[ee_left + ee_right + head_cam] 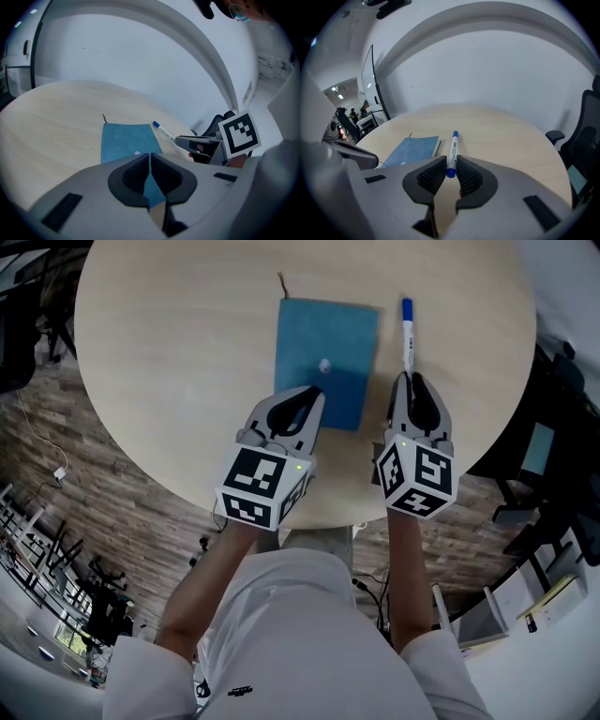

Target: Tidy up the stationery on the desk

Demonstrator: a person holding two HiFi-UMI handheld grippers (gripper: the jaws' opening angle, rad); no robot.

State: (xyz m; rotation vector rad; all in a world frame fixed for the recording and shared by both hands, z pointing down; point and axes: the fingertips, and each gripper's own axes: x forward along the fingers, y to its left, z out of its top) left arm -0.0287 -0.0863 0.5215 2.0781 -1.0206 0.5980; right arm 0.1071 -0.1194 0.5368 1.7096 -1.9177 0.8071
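Blue notebook (pixel 328 348) sits mid-table, closed, cover up, w/ a small white speck near the cover's centre. A thin dark ribbon (pixel 281 282) trails out from its far L corner. Its near edge is in the L claw (pixel 309 399). In the left gripper view the jaws are pressed almost flat together, w/ a sliver of blue notebook (pixel 125 140) between them, so the L claw (pixel 150 157) is pinching the cover edge.

Marker (pixel 407 334) has a white barrel w/ blue at both ends. It lies lengthwise pointing away from the person, just beside the notebook's R edge but not touching it. R claw (pixel 410 382) is clamped on its near end. In the right gripper view the ribbed pads sit against the barrel on both sides of the marker (pixel 453 152), w/ the blue end between the jaws of the R claw (pixel 450 161). Can't tell if it's lifted off the table.

Both claws are side by side near the front of the table (pixel 169 352), a round, pale wood-grain top. The person's arms reach in from below in the head view. A dark office chair (pixel 581 136) stands past the table's R side.
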